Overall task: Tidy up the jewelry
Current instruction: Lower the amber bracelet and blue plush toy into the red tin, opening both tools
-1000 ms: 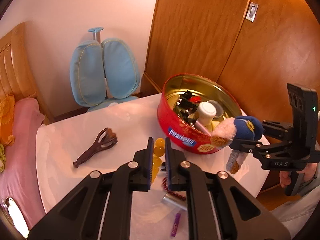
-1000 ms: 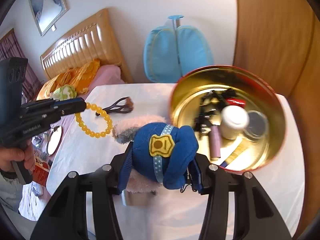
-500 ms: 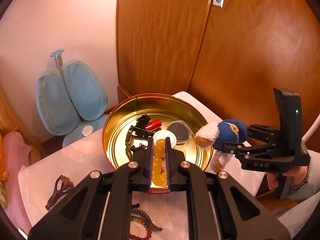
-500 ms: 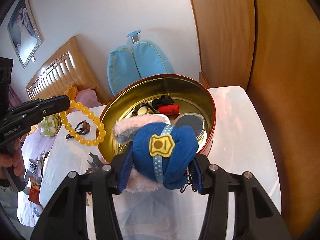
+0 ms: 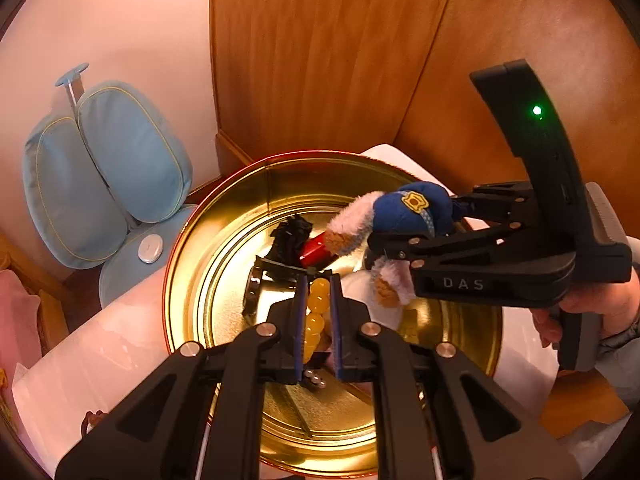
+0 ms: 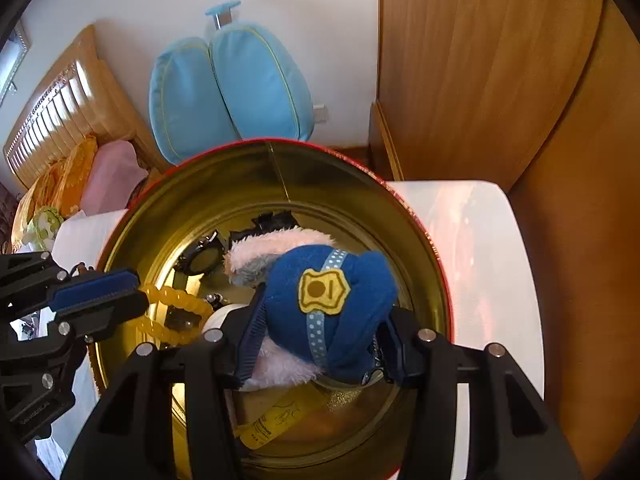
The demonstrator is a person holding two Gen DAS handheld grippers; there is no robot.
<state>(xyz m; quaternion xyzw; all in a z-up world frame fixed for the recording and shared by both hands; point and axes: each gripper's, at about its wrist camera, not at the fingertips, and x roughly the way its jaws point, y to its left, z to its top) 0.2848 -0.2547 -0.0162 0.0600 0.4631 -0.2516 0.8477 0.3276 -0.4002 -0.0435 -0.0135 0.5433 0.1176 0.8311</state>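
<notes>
Right now both held things hang over the open mouth of the round tin (image 5: 188, 280), and that is what the drop turns on. Its left gripper (image 5: 319, 312) has its jaws pinched together on the yellow bead bracelet (image 5: 316, 312), whose loop hangs from the fingertips above the tin's middle, over the black clips and a red tube (image 5: 314, 252) lying on the gold floor. Toward the tin's right side, the right gripper (image 6: 320, 344) is clamped partway closed on the plush keychain (image 6: 332, 304), a blue cap with a yellow badge and pink fur, held inside the tin's rim line. Neither thing touches the floor, as far as I can tell. Both sit about equally ready; I judge letting go would land each inside.
</notes>
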